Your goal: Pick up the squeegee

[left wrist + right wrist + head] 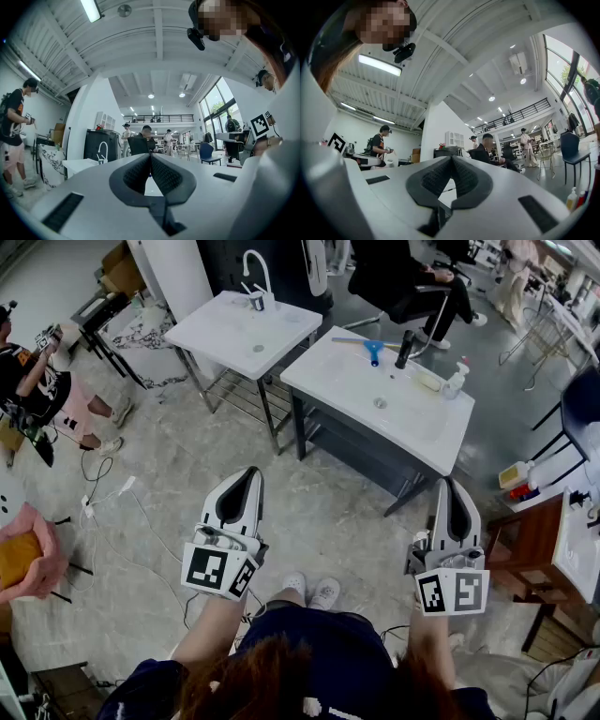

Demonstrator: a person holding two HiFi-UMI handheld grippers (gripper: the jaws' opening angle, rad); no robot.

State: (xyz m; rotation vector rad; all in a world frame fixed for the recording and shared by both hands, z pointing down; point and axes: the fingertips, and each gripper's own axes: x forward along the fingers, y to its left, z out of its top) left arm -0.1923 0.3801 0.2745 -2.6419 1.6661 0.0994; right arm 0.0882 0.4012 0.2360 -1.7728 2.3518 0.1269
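Note:
The squeegee [373,351], blue-handled with a pale blade, lies at the far edge of the nearer white sink table [342,381], next to a black faucet [404,349]. My left gripper [250,474] is held out over the floor, well short of that table, with its jaws shut and nothing between them. My right gripper [447,486] hangs near the table's front right corner, also shut and empty. In the left gripper view the left gripper [150,157] has its pads pressed together. The right gripper [451,160] looks the same in the right gripper view. Neither gripper view shows the squeegee.
A soap bottle [456,381] and a pale sponge [427,381] sit on the nearer sink table. A second white sink table [225,334] stands to the left. A person [37,381] stands at left, another sits behind. Cables [112,502] lie on the floor; a wooden table [534,549] is at right.

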